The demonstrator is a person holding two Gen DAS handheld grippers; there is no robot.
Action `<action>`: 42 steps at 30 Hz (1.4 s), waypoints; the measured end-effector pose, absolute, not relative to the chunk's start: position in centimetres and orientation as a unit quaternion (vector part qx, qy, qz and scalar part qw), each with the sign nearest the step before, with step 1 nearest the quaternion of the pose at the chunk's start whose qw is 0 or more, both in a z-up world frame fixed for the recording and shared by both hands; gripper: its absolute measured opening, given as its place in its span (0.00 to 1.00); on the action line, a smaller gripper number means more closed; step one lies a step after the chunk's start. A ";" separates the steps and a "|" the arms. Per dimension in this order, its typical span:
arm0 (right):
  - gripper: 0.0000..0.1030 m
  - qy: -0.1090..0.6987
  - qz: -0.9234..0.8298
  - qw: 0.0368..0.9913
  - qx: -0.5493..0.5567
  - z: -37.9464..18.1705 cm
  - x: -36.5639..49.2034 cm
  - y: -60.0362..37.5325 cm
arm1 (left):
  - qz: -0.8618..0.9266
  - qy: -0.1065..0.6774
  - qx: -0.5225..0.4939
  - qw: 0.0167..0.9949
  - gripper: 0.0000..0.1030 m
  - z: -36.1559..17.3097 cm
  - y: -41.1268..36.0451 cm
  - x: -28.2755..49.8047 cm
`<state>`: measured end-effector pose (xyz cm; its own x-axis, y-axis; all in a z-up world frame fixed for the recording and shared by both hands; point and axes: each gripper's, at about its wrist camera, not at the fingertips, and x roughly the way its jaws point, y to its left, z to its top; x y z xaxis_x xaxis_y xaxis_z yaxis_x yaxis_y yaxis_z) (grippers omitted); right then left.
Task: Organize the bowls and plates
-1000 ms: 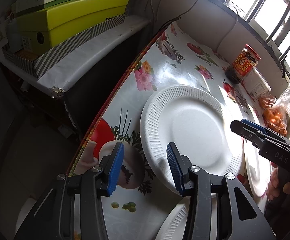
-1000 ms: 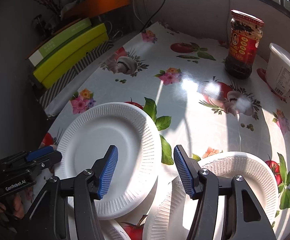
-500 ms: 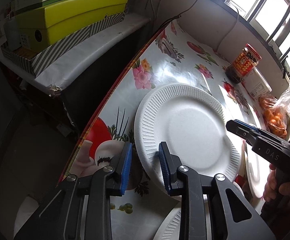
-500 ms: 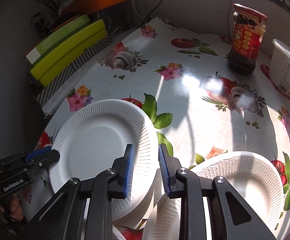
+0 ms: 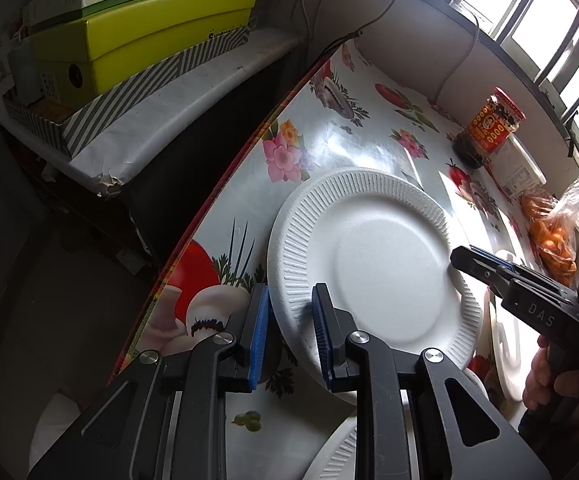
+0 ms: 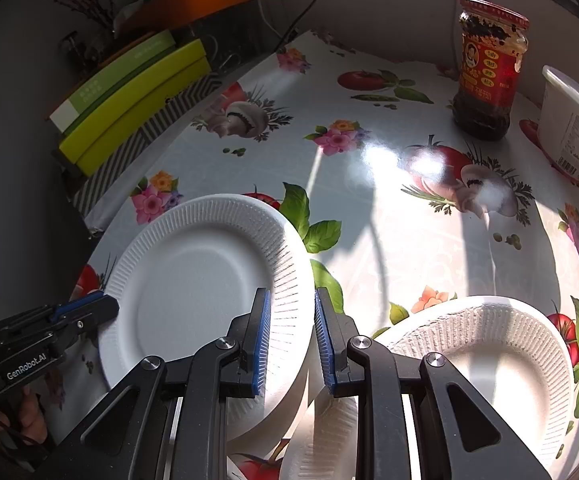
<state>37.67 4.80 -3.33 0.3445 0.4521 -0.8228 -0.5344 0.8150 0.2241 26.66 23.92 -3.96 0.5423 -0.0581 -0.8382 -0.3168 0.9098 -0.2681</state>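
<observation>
White paper plate (image 5: 373, 264) on the near left part of the flowered tablecloth (image 5: 353, 136), close to the table's left edge, near side raised off the cloth. Left gripper (image 5: 289, 332) narrowed on the plate's near-left rim, blue pads (image 5: 259, 336) on either side of the ribbed edge, one below and one above; hard to tell how firmly pressed. Right gripper (image 6: 289, 336) likewise nearly closed across the plate's right rim (image 6: 289, 276), rim between the pads. Second paper plate (image 6: 485, 356) just to the right, overlapped by the first. More white paper ware (image 6: 313, 436) partly hidden beneath, at the near edge. Chili sauce jar (image 6: 489, 68) at the far right, white tub (image 6: 573, 128) beside it. Bag of oranges (image 5: 553, 236) further right. Green boxes (image 5: 141, 36) stacked on a shelf off the table's left.
</observation>
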 end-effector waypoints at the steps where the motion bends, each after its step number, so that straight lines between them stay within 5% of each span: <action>1: 0.21 0.487 0.301 0.819 -0.042 -3.3 37.7 4.8 | 0.076 0.472 -0.199 0.855 0.22 -4.0 23.9 26.7; 42: 0.20 0.474 0.301 0.828 -0.010 0.2 32.3 1.7 | 0.060 0.454 -0.182 0.870 0.22 -0.4 21.7 22.0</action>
